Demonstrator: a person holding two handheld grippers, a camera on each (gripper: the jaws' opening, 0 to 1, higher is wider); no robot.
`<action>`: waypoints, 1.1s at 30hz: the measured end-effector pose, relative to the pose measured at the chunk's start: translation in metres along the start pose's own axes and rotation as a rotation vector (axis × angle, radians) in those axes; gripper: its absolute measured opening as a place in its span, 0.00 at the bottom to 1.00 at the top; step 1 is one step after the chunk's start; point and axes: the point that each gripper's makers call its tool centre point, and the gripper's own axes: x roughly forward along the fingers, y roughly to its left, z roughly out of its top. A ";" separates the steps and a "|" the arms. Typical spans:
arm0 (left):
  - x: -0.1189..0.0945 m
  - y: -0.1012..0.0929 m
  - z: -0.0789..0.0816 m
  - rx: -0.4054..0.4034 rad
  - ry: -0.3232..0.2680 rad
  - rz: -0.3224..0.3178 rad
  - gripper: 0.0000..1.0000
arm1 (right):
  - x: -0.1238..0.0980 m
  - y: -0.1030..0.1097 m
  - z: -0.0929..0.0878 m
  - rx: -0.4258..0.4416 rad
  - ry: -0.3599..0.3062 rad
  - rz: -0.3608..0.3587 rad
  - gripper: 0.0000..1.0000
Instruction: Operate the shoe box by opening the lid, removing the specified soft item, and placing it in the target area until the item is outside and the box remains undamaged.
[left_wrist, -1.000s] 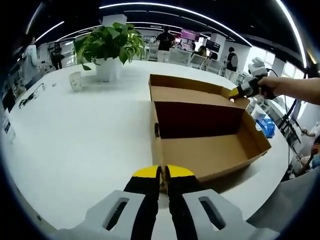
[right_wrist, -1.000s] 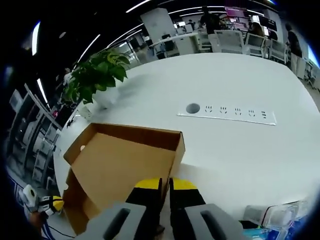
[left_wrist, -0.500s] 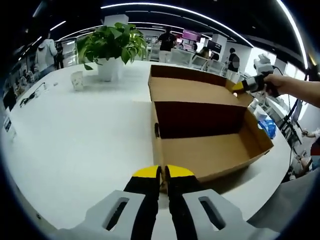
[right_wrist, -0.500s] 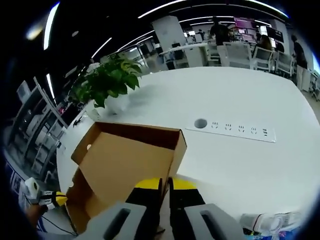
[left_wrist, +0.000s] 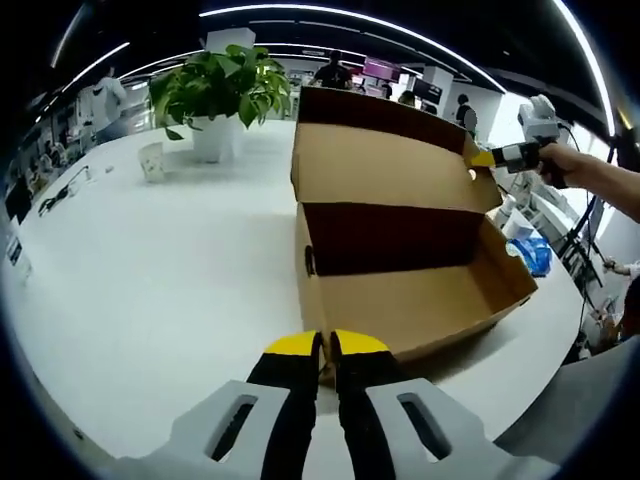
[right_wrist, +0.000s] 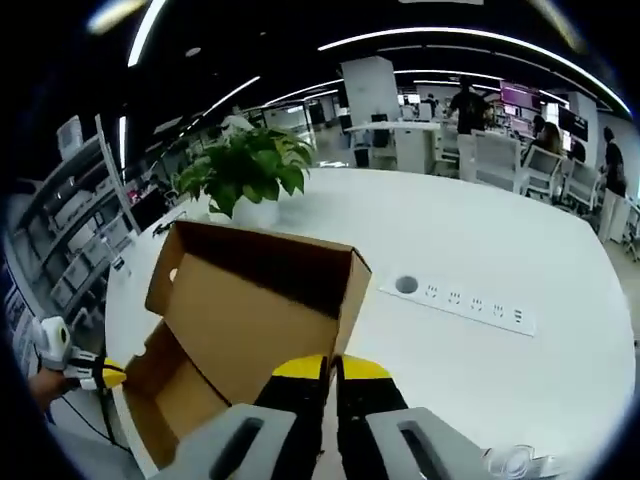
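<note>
In the left gripper view, the left hand-held gripper (left_wrist: 325, 345) is clenched on the near wall of the shoe box (left_wrist: 420, 310), pinning it to the white desk (left_wrist: 150, 270) near the desk's front edge. The lid (left_wrist: 390, 165) stands raised on its hinge side, and the right hand-held gripper (left_wrist: 485, 158) grips its far right corner. The dark interior of the box looks bare from here; no soft item can be made out, so its whereabouts cannot be told. A potted plant (left_wrist: 220, 90) and a small white cup (left_wrist: 151, 160) stand toward the far edge.

In the right gripper view, the right hand-held gripper (right_wrist: 328, 365) is clamped on the edge of the lid (right_wrist: 255, 300), with the box body (right_wrist: 165, 390) below and the left hand-held gripper (right_wrist: 105, 375) at its lower corner.

The risk, in my judgement: forcing the lid back past its hinge could crease or tear the cardboard, or the pinned wall could buckle.

The desk is smooth and glossy, with an inset socket strip (right_wrist: 470, 300); beyond lies an open office with strip lights, chairs and people.
</note>
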 end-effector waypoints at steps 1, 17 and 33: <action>0.000 0.000 0.000 -0.001 0.000 0.001 0.03 | -0.001 0.001 0.001 -0.003 -0.006 0.001 0.00; -0.001 0.001 -0.001 0.001 -0.006 0.006 0.02 | -0.027 0.008 -0.012 -0.086 -0.093 -0.043 0.00; -0.002 0.002 -0.001 -0.012 -0.008 -0.004 0.02 | -0.048 0.022 -0.026 -0.168 -0.152 -0.053 0.00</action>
